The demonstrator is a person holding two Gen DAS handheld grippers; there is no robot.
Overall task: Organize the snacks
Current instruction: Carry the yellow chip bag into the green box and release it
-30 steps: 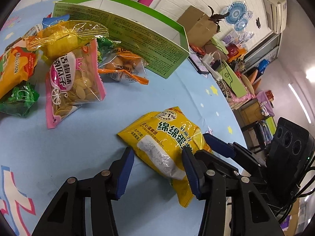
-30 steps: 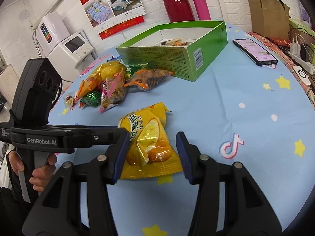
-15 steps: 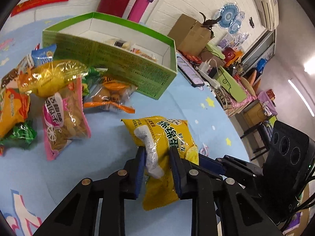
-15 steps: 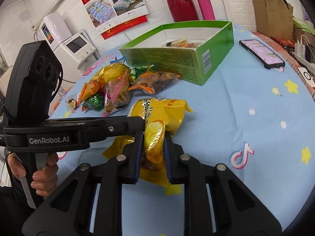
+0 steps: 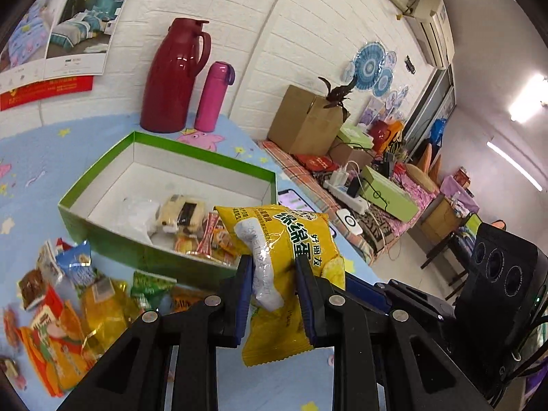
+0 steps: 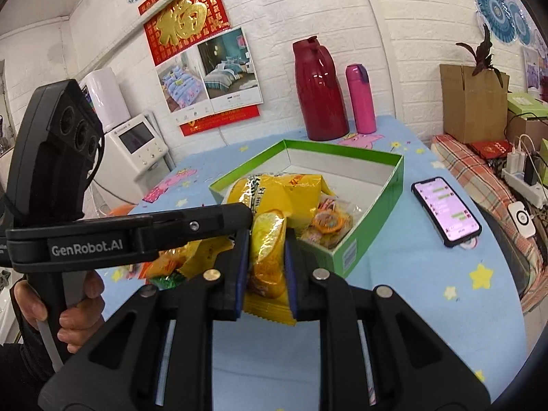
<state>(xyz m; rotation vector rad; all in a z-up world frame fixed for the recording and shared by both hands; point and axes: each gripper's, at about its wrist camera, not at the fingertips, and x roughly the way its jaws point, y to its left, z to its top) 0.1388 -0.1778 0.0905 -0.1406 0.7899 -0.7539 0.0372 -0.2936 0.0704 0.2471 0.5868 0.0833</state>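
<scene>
Both the left gripper (image 5: 274, 289) and the right gripper (image 6: 263, 260) pinch one yellow snack bag (image 5: 291, 250) above the near edge of the green box (image 5: 102, 171), which holds a few snacks, while many packets (image 5: 68, 301) wait on the table (image 6: 428, 274) at 8 o'clock.

Snack packets (image 5: 191, 229) lie in the box (image 5: 102, 239); phone (image 6: 445, 210) right of it.
</scene>
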